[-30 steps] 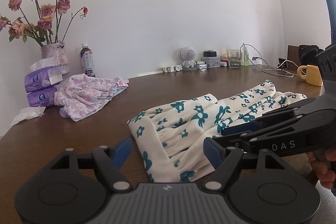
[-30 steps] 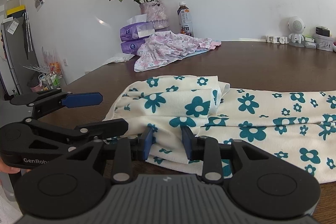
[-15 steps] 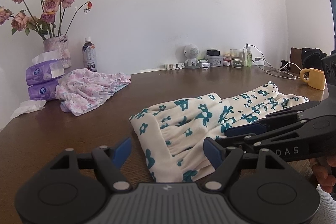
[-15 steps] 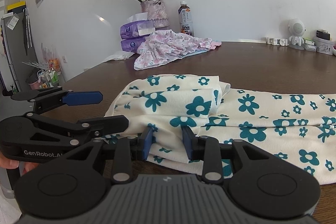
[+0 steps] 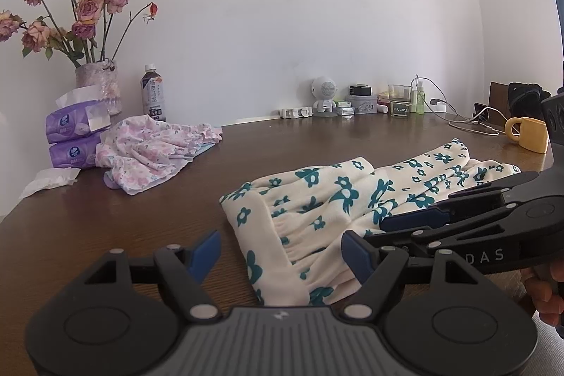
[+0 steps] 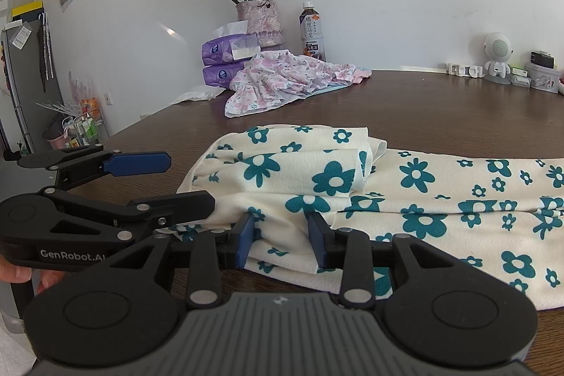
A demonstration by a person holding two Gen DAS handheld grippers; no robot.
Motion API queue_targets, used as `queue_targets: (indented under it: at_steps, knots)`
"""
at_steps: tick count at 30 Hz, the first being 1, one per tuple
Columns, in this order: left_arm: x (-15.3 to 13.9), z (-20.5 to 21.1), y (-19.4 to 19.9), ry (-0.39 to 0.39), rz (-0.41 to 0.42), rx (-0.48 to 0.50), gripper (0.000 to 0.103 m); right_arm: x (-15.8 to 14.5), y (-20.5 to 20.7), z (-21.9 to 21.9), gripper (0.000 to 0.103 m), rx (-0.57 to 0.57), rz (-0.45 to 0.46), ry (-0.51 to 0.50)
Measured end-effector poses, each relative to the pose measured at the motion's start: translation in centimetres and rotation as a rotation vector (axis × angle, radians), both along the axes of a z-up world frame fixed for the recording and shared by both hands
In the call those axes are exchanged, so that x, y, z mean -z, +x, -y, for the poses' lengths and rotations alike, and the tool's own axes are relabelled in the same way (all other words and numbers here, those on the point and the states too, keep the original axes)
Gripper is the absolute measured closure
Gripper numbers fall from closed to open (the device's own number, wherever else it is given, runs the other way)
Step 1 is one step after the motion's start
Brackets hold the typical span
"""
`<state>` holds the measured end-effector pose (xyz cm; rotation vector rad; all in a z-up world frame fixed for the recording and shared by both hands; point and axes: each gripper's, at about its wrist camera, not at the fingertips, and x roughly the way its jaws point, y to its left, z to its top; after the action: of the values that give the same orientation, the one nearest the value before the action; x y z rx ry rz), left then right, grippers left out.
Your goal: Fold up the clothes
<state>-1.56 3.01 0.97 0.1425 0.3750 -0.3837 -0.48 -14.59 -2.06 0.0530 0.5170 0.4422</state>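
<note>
The brown table [image 5: 123, 221] fills both views, and the biggest thing on it is the cream trousers with teal flowers [image 6: 440, 199]. They lie flat near the front edge of the table. Their long axis runs across the view of the right wrist camera, with the gathered waist end [image 5: 282, 228] toward the person's left side and the legs going away to the right.

Behind, near the wall, a pink flowered garment [image 5: 155, 150] lies in a loose heap, well apart from the trousers, beside the purple tissue packs [image 5: 70, 136] and the vase of roses [image 5: 98, 83].

The right gripper [image 6: 280, 236] is at the near edge of the trousers, close to the waist. Its jaws are narrowed with a bunch of the cloth between them, but I cannot tell if they really press it or only stand around it. The left gripper [image 5: 280, 252] is wide and holds nothing; the corner of the waist lies just in front of it, between its open jaws.

I judge the left gripper is the nearer one to the waist corner, so the fold probably starts when it closes there
</note>
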Motion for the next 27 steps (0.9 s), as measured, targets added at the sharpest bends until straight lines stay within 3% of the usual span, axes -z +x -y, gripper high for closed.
queue_targets:
  at_steps: [27]
  knots:
    - [0.02,0.02,-0.17,0.004,0.009,-0.006,0.029,-0.06,-0.07,-0.01,0.066,0.001,-0.001,0.007]
